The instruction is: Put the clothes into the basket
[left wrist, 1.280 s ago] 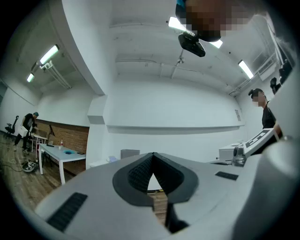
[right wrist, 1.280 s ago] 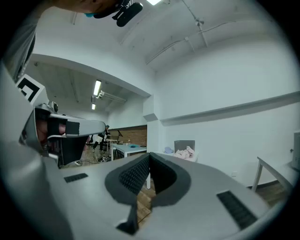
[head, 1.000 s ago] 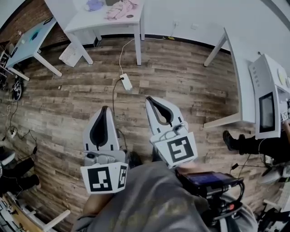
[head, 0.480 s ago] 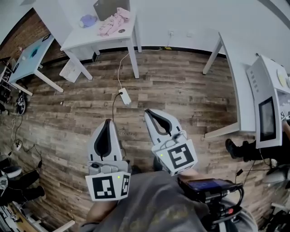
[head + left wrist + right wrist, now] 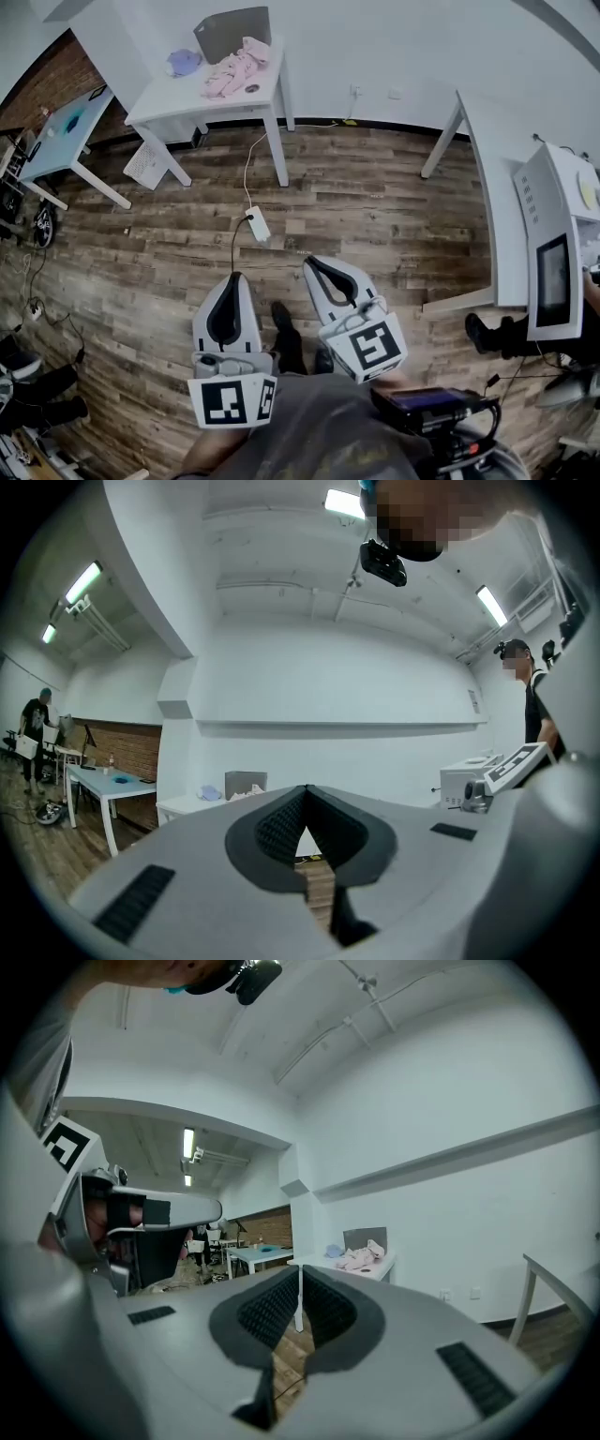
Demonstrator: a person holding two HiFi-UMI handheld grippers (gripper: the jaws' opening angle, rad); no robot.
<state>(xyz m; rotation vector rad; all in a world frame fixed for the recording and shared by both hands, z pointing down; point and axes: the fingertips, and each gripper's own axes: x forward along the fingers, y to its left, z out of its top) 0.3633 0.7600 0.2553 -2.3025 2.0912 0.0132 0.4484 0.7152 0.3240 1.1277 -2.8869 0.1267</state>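
Pink clothes (image 5: 234,67) lie heaped on a white table (image 5: 192,98) at the far wall, beside a grey basket (image 5: 232,31) and a small purple item (image 5: 184,62). Both grippers are held level over the wood floor, well short of that table. My left gripper (image 5: 234,276) is shut with nothing in it; its tips (image 5: 305,788) meet, and the basket (image 5: 245,784) shows just beyond them. My right gripper (image 5: 310,262) is likewise shut and empty. In the right gripper view the pink clothes (image 5: 359,1256) and basket (image 5: 364,1238) sit past its closed tips (image 5: 300,1267).
A power strip (image 5: 258,224) and its cable lie on the floor ahead. A blue-topped table (image 5: 58,122) stands at left, a white desk (image 5: 487,141) and white machine (image 5: 553,234) at right. Someone's shoes (image 5: 487,292) rest by the desk leg. A person (image 5: 37,733) stands far left.
The table with the pink clothes and basket has come further into the head view. Both grippers have been carried forward over the floor and stay shut.
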